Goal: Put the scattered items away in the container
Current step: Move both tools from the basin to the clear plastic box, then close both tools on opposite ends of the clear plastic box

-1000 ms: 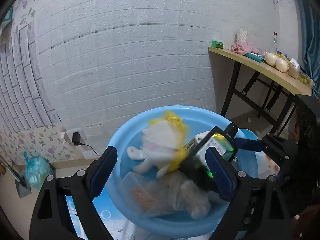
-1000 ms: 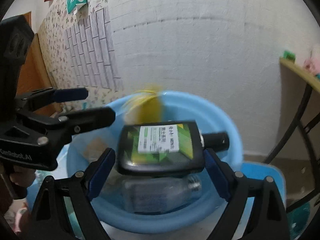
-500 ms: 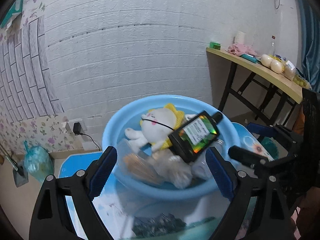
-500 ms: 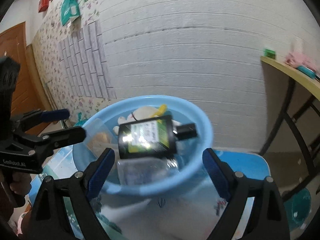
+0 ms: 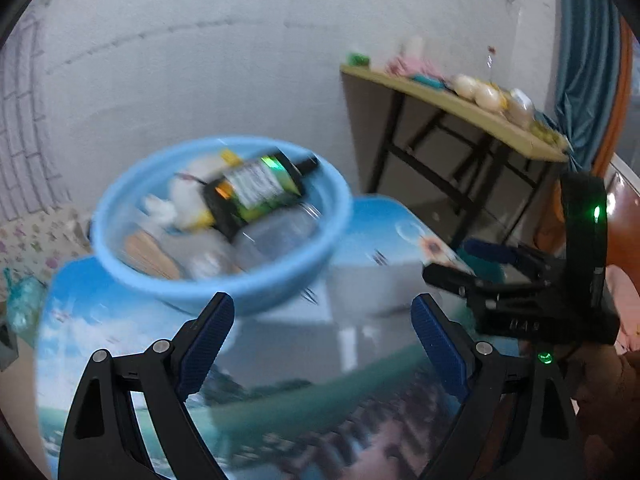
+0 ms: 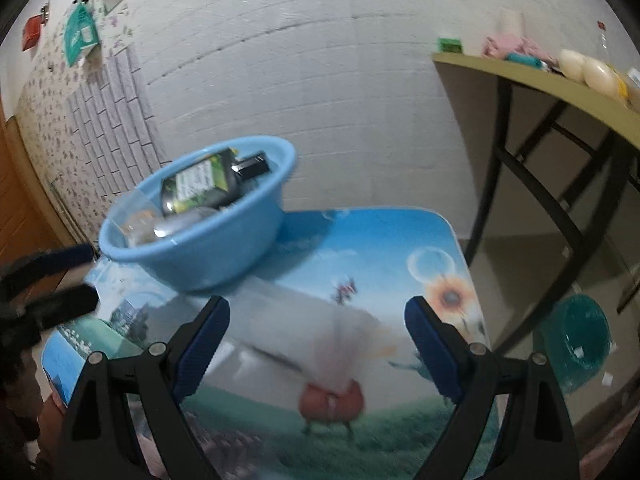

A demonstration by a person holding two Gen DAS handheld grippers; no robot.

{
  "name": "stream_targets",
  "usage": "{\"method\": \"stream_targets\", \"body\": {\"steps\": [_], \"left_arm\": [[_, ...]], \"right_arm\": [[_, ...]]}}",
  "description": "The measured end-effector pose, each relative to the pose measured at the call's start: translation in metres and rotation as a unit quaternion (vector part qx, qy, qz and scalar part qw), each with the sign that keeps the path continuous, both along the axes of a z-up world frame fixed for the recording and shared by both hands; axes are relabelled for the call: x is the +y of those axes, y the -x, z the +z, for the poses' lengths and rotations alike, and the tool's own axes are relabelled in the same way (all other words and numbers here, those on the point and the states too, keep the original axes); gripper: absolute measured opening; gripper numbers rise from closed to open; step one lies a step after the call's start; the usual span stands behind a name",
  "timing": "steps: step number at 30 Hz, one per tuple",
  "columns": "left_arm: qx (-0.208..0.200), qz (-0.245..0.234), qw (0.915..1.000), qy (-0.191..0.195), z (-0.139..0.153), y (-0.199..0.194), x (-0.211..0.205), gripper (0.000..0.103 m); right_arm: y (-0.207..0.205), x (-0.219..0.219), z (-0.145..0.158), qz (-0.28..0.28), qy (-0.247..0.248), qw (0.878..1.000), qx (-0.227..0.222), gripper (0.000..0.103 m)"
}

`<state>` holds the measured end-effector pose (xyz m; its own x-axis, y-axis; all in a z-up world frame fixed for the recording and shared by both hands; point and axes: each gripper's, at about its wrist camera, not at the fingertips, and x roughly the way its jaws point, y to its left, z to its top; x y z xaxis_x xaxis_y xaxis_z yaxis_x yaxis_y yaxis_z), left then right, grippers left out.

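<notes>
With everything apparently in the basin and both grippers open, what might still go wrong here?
The dark bottle lies tilted on top of the pile in the blue basin, its cap near the rim, so it may slide or tip out if bumped. The basin sits near the far edge of the small table; a knock from either gripper might push it off.

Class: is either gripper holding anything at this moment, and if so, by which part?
Nothing is held. The left gripper and right gripper are both open and empty.
</notes>
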<state>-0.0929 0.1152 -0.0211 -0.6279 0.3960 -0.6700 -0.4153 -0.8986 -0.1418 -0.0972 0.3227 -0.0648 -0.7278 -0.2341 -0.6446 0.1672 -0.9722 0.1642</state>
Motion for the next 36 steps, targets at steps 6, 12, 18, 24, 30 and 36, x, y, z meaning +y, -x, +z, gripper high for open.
{"method": "stream_targets", "body": {"steps": [6,12,18,24,30,36], "left_arm": [[-0.026,-0.024,0.9977,0.057,-0.035,0.004,0.040,0.090],[-0.033,-0.030,0.9955,0.084,-0.053,0.017,0.060,0.090],[-0.038,-0.047,0.9935,0.097,-0.062,0.032,0.074,0.091],[-0.031,-0.069,0.9911,0.109,-0.066,0.040,0.088,0.095],[-0.042,-0.088,0.9882,0.117,-0.074,0.045,0.099,0.097],[-0.052,-0.076,0.9905,0.102,-0.071,0.036,0.093,0.098]], "right_arm": [[-0.003,0.021,-0.018,-0.020,0.036,0.999,-0.035,0.091],[0.004,0.019,-0.033,-0.009,0.070,0.996,-0.063,0.091],[0.013,0.016,-0.047,0.006,0.094,0.992,-0.087,0.091],[0.021,0.014,-0.053,0.012,0.102,0.990,-0.098,0.091],[0.024,0.003,-0.054,0.030,0.101,0.990,-0.096,0.091],[0.021,-0.003,-0.053,0.028,0.109,0.988,-0.102,0.094]]}}
